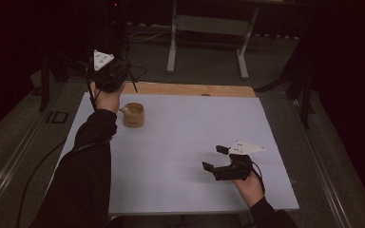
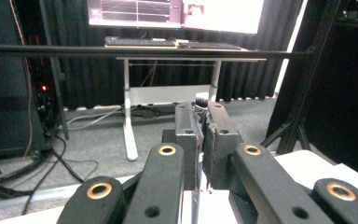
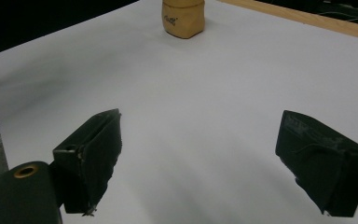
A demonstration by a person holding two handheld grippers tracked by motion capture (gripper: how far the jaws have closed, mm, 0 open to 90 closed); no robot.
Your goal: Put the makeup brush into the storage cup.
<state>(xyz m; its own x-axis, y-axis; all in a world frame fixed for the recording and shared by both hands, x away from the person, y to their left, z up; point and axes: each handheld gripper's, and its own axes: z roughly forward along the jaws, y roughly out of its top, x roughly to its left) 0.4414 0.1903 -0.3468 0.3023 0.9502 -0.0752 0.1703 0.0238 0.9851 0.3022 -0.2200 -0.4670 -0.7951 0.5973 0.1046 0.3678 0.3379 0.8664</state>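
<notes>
A tan wooden cup (image 1: 134, 115) stands on the white table (image 1: 185, 137) at the far left, with something pale at its rim. The cup (image 3: 183, 17) also lies far ahead in the right gripper view. My left gripper (image 1: 108, 73) is raised above the table's far left corner, beyond the cup. Its jaws are shut on a thin rod (image 2: 195, 205) with a dark bristly tip (image 2: 201, 99) that sticks up past the left gripper (image 2: 204, 109). My right gripper (image 1: 215, 157) rests low over the near right of the table. The right gripper (image 3: 207, 135) is open with nothing between its fingers.
A wooden strip (image 1: 195, 89) runs along the table's far edge. Beyond it stand a white-legged desk (image 1: 209, 23) with screens (image 2: 177, 11) and a keyboard (image 2: 140, 42). A black bar (image 2: 121, 49) crosses in front of them, and cables (image 2: 51, 163) lie on the floor.
</notes>
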